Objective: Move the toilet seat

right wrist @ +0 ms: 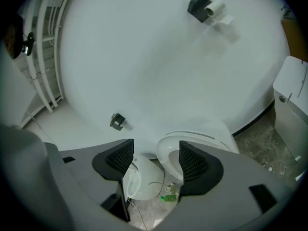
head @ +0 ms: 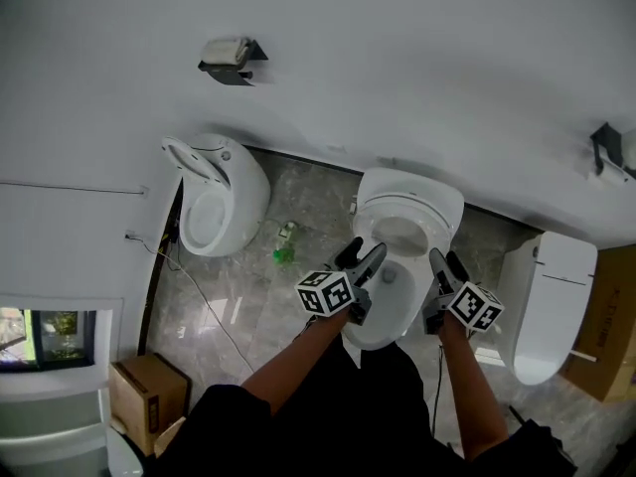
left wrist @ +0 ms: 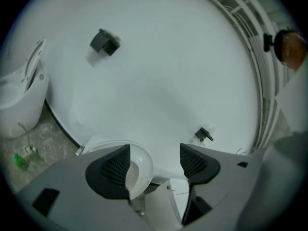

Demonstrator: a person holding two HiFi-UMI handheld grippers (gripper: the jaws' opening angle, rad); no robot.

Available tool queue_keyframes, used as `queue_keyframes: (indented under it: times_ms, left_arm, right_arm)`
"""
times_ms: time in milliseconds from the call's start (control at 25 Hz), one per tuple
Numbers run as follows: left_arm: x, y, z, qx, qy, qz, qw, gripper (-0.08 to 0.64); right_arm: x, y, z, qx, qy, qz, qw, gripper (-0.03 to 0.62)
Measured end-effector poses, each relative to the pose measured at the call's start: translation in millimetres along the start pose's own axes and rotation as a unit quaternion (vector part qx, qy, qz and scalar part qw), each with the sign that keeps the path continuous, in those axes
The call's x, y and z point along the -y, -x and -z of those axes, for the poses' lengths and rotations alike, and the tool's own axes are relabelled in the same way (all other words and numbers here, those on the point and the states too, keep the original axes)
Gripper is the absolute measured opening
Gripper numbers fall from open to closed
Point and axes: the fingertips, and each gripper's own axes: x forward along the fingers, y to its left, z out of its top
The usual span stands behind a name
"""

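Note:
The middle toilet point(head: 370, 328) stands right below me, its white seat and lid point(head: 409, 205) apparently tipped up toward the wall. My left gripper point(head: 364, 253) hovers over the bowl's left side, open and empty. My right gripper point(head: 443, 259) hovers over the right side, also open. In the left gripper view the open left gripper point(left wrist: 154, 160) frames the toilet's curved white rim point(left wrist: 139, 166) close to the left jaw. The right gripper point(right wrist: 156, 158) in its own view frames the raised seat point(right wrist: 168, 154). Neither gripper touches the toilet.
A second toilet point(head: 214, 202) stands at the left with a green bottle point(head: 286, 243) on the marble floor between. A third toilet point(head: 552, 301) is at the right, beside a cardboard box point(head: 616, 326). Paper holders point(head: 231, 61) hang on the white wall. Another box point(head: 147, 388) sits lower left.

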Motion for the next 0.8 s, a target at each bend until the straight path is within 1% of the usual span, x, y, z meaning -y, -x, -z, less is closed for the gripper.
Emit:
queue_keyframes:
  times_ms: [80,120,200,280,400,560,680,760,800]
  left_arm:
    - [29,16,5,-0.011,-0.064,0.012,0.9978,0.327]
    - [42,25,11,-0.018,-0.084,0.017,0.9962,0.327]
    - [60,42,23,-0.024,-0.102,0.026,0.9942,0.327]
    - [72,57,27,-0.018,-0.122,0.029,0.9919,0.327]
    - [88,78,23,0.006,-0.165,0.027,0.9859,0.326]
    - [116,117,16,0.045,-0.214,0.036,0.9750,0.325]
    - [135,158,22,0.066,-0.230,0.046,0.9699,0.325]
    - [145,187,32,0.083,-0.228,0.049,0.9690,0.324]
    - [149,201,37,0.095,-0.224,0.049,0.9686,0.323]
  right_arm:
    - [-25,8,4,-0.008,0.036,-0.024,0.999,0.287]
    - [-38,15,6,-0.008,0.064,-0.033,0.997,0.287]
    - [-63,31,10,-0.005,0.127,-0.045,0.991,0.287]
    - [-82,44,15,-0.002,0.169,-0.057,0.984,0.287]
    - [-100,63,28,-0.003,0.197,-0.069,0.978,0.287]
    - [-121,97,52,0.006,0.234,-0.067,0.970,0.287]
    - [-138,128,83,0.007,0.239,-0.066,0.969,0.287]
    - [-148,153,103,0.013,0.245,-0.066,0.967,0.287]
    - [-151,166,110,0.026,0.253,-0.065,0.965,0.287]
